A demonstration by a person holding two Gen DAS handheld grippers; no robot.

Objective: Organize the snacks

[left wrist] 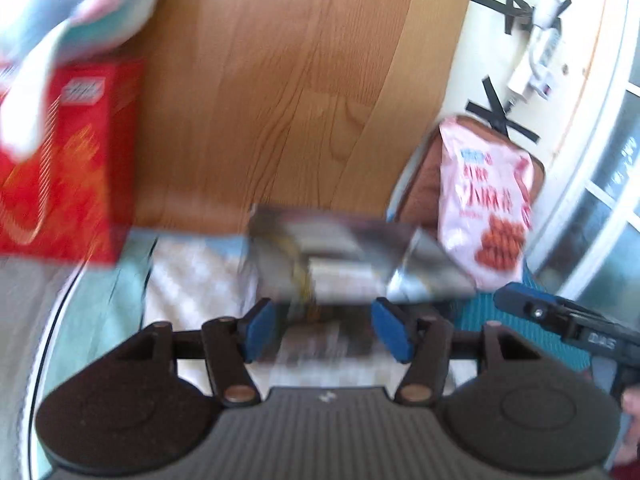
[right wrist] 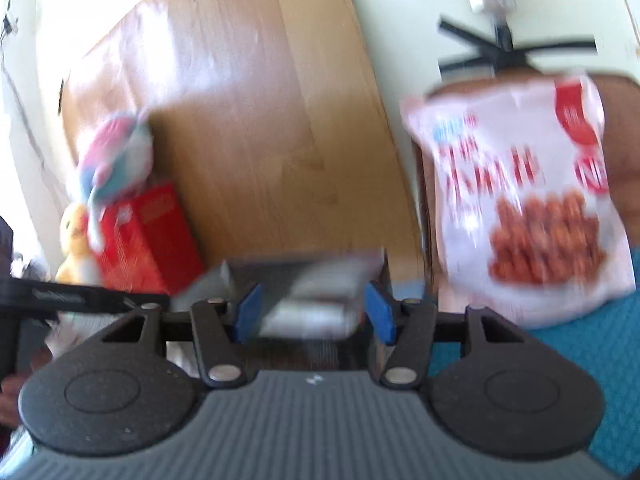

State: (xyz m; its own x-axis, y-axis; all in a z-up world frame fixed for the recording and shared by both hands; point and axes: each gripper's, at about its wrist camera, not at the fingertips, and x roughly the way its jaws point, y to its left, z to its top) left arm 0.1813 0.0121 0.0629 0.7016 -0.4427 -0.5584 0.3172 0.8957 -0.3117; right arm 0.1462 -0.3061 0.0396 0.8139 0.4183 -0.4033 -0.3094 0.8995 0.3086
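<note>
A silver and black foil snack packet [left wrist: 340,256] lies just ahead of my left gripper [left wrist: 324,328], whose blue pads stand apart around its near end; contact is blurred. The same packet [right wrist: 308,292] sits between the spread blue pads of my right gripper [right wrist: 314,318]. A pink snack bag with red balls printed on it [left wrist: 486,196] leans upright at the right, also in the right wrist view [right wrist: 520,200]. A red snack box [left wrist: 68,160] stands at the left, also in the right wrist view [right wrist: 148,236].
A wooden board [left wrist: 288,80] stands behind. A pastel plush toy [right wrist: 116,156] and a yellow duck toy [right wrist: 76,240] sit on and beside the red box. A teal mat [right wrist: 600,360] and a pale cloth [left wrist: 192,280] cover the surface. A brown cushion [left wrist: 424,184] backs the pink bag.
</note>
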